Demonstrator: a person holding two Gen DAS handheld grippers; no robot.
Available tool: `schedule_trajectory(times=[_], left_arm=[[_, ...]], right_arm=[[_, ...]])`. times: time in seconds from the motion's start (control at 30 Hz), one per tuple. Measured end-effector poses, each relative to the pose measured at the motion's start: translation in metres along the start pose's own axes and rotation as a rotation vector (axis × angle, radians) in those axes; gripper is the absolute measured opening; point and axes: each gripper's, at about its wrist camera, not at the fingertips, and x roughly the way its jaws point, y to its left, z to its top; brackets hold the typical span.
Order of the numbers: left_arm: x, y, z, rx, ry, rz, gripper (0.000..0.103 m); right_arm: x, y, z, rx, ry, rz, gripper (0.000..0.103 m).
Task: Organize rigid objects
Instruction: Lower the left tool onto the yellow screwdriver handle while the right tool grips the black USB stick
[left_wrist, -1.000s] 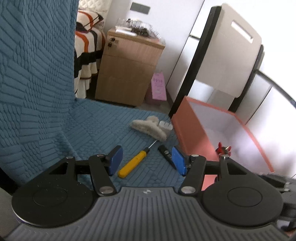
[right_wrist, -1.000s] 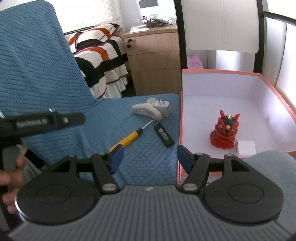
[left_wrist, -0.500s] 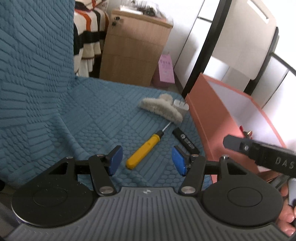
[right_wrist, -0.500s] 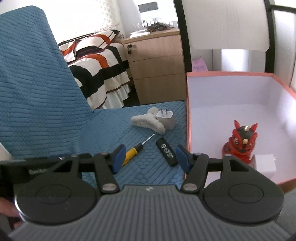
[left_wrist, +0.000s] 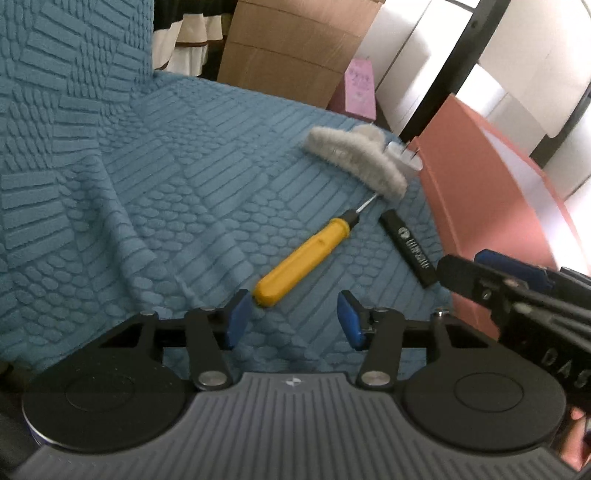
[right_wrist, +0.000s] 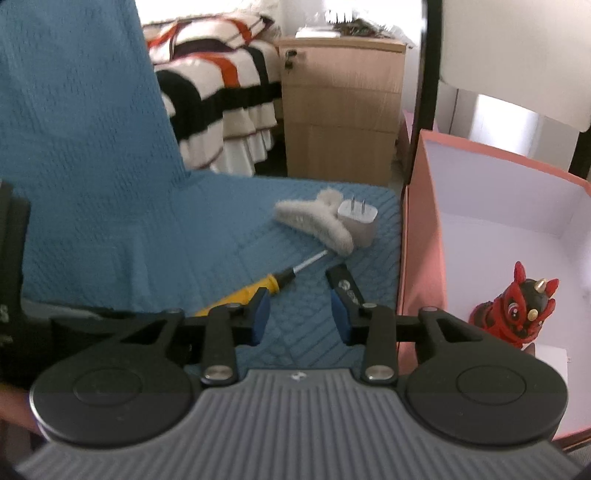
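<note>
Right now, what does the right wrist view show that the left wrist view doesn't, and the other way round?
Right wrist only: the red figurine inside the pink box, and the striped bedding. Left wrist only: the right gripper seen from outside and a pink bag. Shared: the yellow screwdriver, black stick, fluffy hair clip, white charger.

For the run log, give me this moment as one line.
left gripper: open, nearing yellow screwdriver | right gripper: open, empty | black USB stick, hair claw, charger: on seat | figurine: in box

Home bedroom, striped bedspread (right_wrist: 221, 92), wooden nightstand (right_wrist: 340, 107), blue textured cover (left_wrist: 155, 206)
</note>
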Motion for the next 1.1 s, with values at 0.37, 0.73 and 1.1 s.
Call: schedule_trajectory(times=[0.37,0.73,1.1], left_arm=[[0.008,0.0,-0.001,0.013,0.005,0.036,0.05],[0.01,-0.013,-0.007,0.118,-0.002,0.076,0.029],[0.007,-0.01,-0.008,0.098,0.006,0.068,0.023]], right_arm=[[0.048,0.004,0.016,-0.05,0.068,-0.129,0.039],[0.089,-0.008,0.031,0.005,0.167,-0.153,0.039],[0.107,-0.01,0.028,0.021,0.219,-0.166,0.04]])
